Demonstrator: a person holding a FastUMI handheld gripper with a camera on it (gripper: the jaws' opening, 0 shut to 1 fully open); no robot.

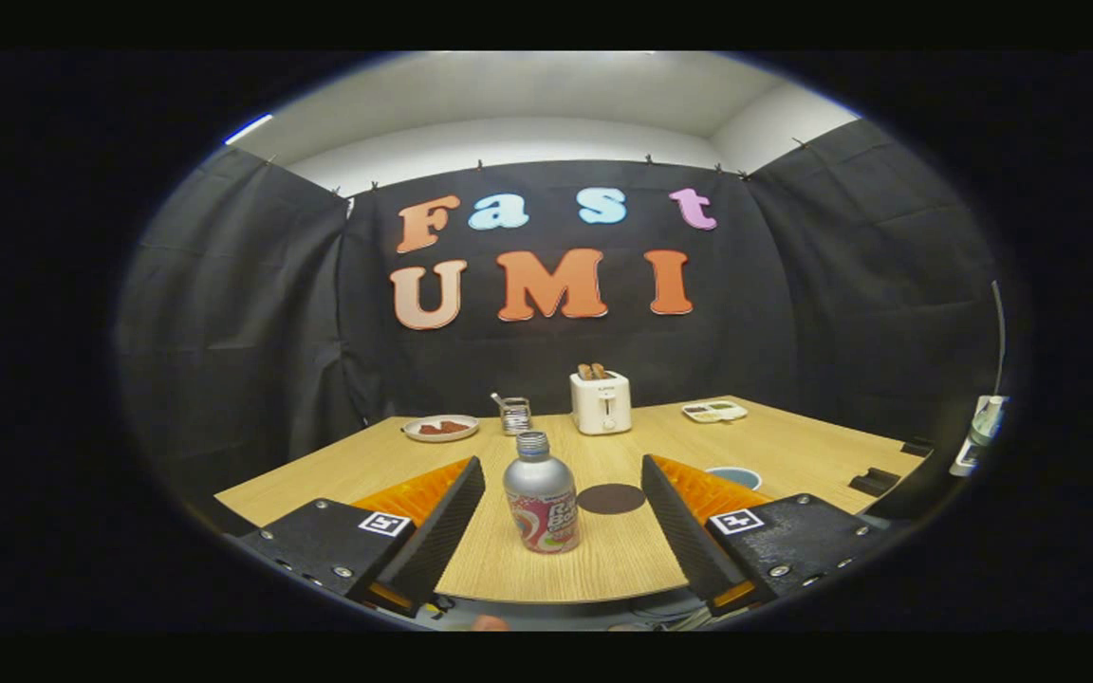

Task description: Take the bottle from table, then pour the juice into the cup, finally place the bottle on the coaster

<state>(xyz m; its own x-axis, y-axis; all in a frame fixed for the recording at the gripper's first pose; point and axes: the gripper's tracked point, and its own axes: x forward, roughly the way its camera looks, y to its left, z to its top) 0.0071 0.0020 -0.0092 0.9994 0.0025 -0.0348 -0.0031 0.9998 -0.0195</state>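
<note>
Spreading wide, the gripper (563, 507) holds its two fingers well apart over the near edge of the table (793, 446), pinching nothing; the bottle (541, 493) stands upright between them, a little nearer the left finger than the right, with neither finger touching it. Closing from this offset is the risk, I judge: the left finger would meet the rounded metal body first and could push or tip the bottle before the right one arrives (a smooth can-shaped wall gives little purchase), and a grip taken too high near the narrow neck and cap could let it slip during the pour. Just beyond the bottle and slightly to its right lies the dark round coaster (611, 498), flat on the wood; the cup (734, 477) sits further right, partly hidden behind the right finger, so its rim is hard to judge. Further back stand a toaster (601, 402), a small metal holder (514, 415), a plate (440, 429) and a shallow tray (714, 411).
</note>
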